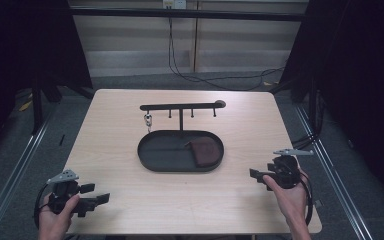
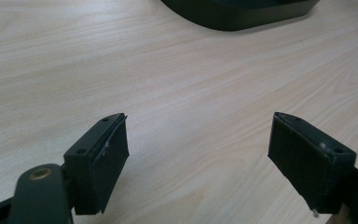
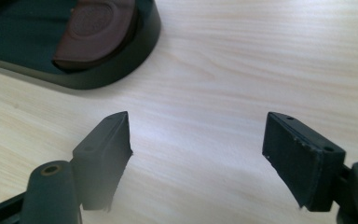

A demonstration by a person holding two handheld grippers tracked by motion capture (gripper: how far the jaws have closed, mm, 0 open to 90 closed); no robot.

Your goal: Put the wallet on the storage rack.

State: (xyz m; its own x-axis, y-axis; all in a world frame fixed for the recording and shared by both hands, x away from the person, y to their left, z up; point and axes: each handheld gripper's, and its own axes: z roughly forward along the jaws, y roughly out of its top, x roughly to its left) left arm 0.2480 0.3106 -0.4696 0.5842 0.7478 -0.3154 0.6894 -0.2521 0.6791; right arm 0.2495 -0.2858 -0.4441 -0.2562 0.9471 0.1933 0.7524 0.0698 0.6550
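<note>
1. Right now both my tools, left tool [image 1: 96, 194] and right tool [image 1: 256, 174], gape apart over bare bench [image 1: 115, 150].
2. Centre-frame, the brown pouch [image 1: 203, 152] lies in the dark tray [image 1: 150, 150]: probably soft and light; I'd pinch its raised edge.

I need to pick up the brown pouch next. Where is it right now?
In the high view the brown pouch lies in the right end of the black oval tray at mid-table, below the hook rack; the right tongs are nearer it.
</note>
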